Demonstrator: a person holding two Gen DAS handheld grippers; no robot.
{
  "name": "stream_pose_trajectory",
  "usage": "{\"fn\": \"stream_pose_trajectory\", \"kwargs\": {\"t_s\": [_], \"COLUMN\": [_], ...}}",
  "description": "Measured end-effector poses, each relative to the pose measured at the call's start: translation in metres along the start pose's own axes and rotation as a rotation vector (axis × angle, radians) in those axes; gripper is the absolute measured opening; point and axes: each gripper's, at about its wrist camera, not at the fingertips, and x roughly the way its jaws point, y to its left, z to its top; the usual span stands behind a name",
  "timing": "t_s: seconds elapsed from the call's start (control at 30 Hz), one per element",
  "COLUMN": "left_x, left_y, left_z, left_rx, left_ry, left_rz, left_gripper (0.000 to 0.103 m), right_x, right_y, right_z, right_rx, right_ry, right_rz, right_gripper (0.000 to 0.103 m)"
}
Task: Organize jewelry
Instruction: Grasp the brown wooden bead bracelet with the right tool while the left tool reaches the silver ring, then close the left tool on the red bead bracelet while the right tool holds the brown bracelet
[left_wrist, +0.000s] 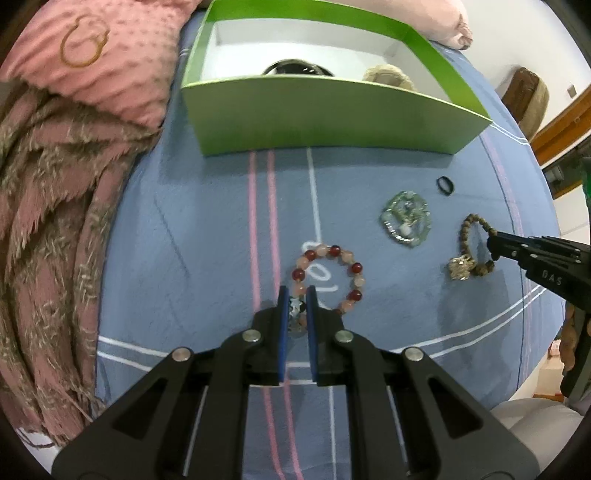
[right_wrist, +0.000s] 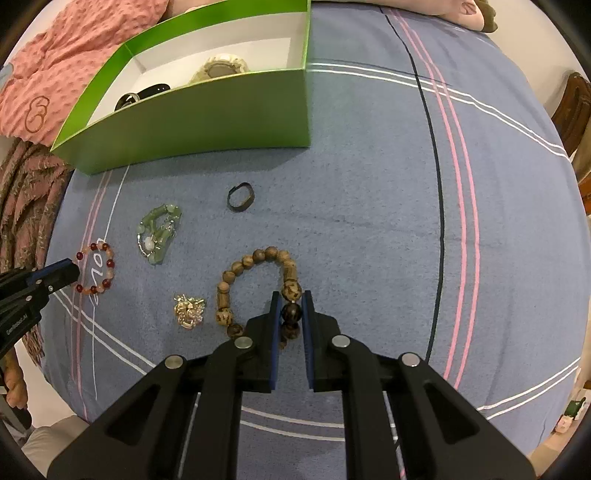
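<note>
In the left wrist view, the left gripper (left_wrist: 297, 301) sits low in the centre of the frame, its blue pads pinching the near side of the red and pink bead bracelet (left_wrist: 330, 277) — the rest of the loop lies flat on the blue bedspread (left_wrist: 192, 236) just above the fingertips. In the right wrist view, the right gripper (right_wrist: 291, 302) is pressed onto a dark bead of the wooden bead bracelet (right_wrist: 255, 284), whose arc curves up and left of the pads. Left of it lie a gold charm (right_wrist: 189, 311), a green jade bracelet (right_wrist: 159, 232) and a black ring (right_wrist: 239, 197). The green box (right_wrist: 207, 122) stands at upper left.
</note>
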Motion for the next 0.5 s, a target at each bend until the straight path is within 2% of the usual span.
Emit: {"fn": "stream_pose_trajectory", "kwargs": {"t_s": [0.03,0.1,0.13,0.23,0.37,0.5], "left_x": [0.001,0.0,-0.001,-0.007,-0.02,-0.026], "left_y": [0.0,0.0,0.002,0.01,0.028,0.053], "left_z": [0.0,0.0,0.0,-0.003,-0.008,-0.015], "left_rx": [-0.002,-0.007,-0.009,-0.025,-0.054,-0.098], "left_ry": [-0.001,-0.007,-0.012,-0.026,-0.047,-0.051], "left_rz": [-0.004,-0.017,-0.02,-0.026,-0.048,-0.01], "left_gripper": [0.009,0.01,0.013,0.021,0.022,0.023], "right_x": [0.001,0.002,0.002,0.0,-0.001,0.0], "right_y": [0.001,0.003,0.004,0.007,0.005,0.0], "right_z": [0.001,0.002,0.002,0.003,0.003,0.002], "right_rx": [-0.003,-0.006,-0.007,-0.009,0.001,0.023], "right_ry": [0.001,0.004,0.0,-0.006,-0.01,-0.007], "right_rz": [-0.004,-0.014,-0.016,-0.018,-0.017,-0.01], "right_gripper": [0.012,0.023,0.025,0.026,0.026,0.026]}}
